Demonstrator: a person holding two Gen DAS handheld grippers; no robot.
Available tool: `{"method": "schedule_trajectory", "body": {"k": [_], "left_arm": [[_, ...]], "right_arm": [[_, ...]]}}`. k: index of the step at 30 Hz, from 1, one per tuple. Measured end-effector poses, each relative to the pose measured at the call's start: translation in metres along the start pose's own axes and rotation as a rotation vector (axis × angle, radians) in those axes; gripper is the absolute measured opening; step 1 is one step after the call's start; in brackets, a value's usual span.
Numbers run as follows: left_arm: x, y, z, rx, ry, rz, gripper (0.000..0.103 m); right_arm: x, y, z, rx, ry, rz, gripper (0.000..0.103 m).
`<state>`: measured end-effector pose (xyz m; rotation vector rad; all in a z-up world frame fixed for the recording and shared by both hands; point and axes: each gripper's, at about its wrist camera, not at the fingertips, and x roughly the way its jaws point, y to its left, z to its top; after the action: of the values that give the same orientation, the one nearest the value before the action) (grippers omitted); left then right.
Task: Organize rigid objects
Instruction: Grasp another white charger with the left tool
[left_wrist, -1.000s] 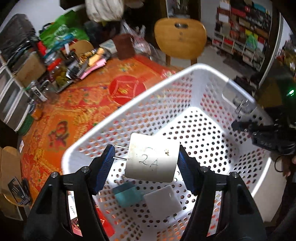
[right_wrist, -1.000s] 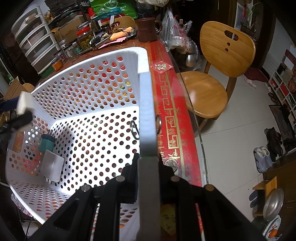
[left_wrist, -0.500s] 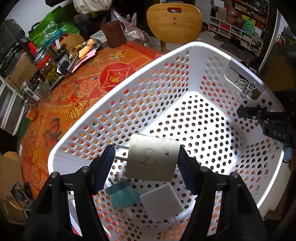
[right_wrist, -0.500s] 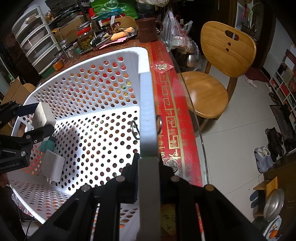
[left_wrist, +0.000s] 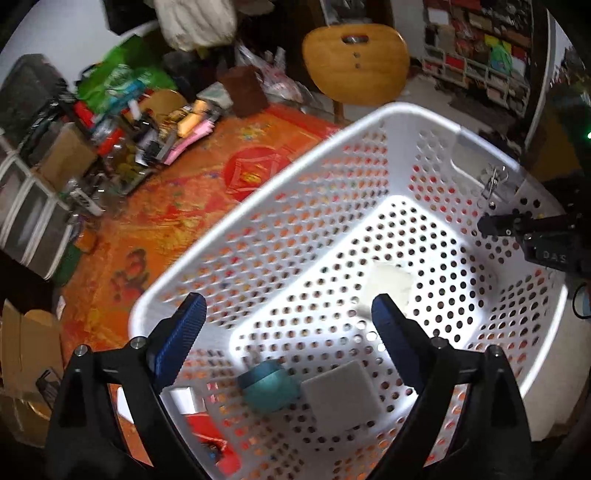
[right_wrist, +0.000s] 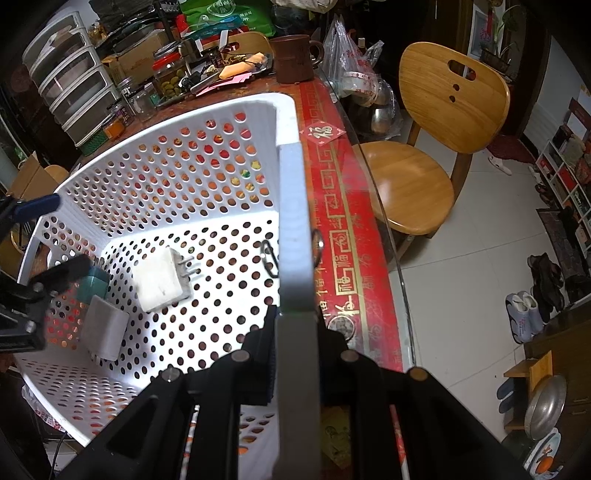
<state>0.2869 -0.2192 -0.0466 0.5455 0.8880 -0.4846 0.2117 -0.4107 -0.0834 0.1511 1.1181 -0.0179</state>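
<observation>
Left gripper (left_wrist: 288, 317) fingers apart, empty, above white perforated plastic basket (right_wrist: 177, 166). White two-prong plug adapter (right_wrist: 160, 282) sits on or just above basket floor, beside teal box (left_wrist: 267, 386) and grey square charger (left_wrist: 341, 398). Right gripper (right_wrist: 295, 325) fingers clamped on basket rim; hold steady. Cluttered orange-clothed desk (left_wrist: 166, 206), wooden chair (right_wrist: 424, 147) nearby.

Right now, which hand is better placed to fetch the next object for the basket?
Left. The left gripper is open and empty over the basket, its white charger already released. The right gripper is shut on the basket's rim, steadying it.
</observation>
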Motion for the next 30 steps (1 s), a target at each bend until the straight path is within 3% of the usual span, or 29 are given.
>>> {"method": "schedule_trajectory", "body": {"k": [5, 7, 11, 15, 18, 27, 30], "left_arm": [[-0.037, 0.055, -0.033, -0.135, -0.049, 0.019, 0.090], [-0.050, 0.085, -0.054, -0.201, -0.059, 0.079, 0.091], [-0.060, 0.148, -0.103, -0.364, -0.052, 0.108, 0.101], [-0.027, 0.211, -0.156, -0.576, 0.038, 0.119, 0.102], [0.014, 0.235, -0.182, -0.643, 0.126, 0.077, 0.102], [0.075, 0.272, -0.203, -0.815, 0.199, 0.063, 0.098], [0.088, 0.278, -0.210, -0.854, 0.207, 0.049, 0.084]], "right_arm": [[0.000, 0.000, 0.000, -0.001, -0.001, 0.003, 0.014], [0.000, -0.001, -0.001, -0.001, -0.002, 0.003, 0.014], [0.000, -0.001, -0.001, -0.001, -0.004, 0.005, 0.014], [0.000, -0.001, -0.001, -0.003, -0.005, 0.006, 0.014], [0.000, -0.002, 0.000, -0.003, -0.007, 0.009, 0.014], [-0.001, -0.002, -0.001, -0.002, -0.006, 0.007, 0.014], [-0.001, -0.002, -0.001, -0.002, -0.005, 0.006, 0.014]]}}
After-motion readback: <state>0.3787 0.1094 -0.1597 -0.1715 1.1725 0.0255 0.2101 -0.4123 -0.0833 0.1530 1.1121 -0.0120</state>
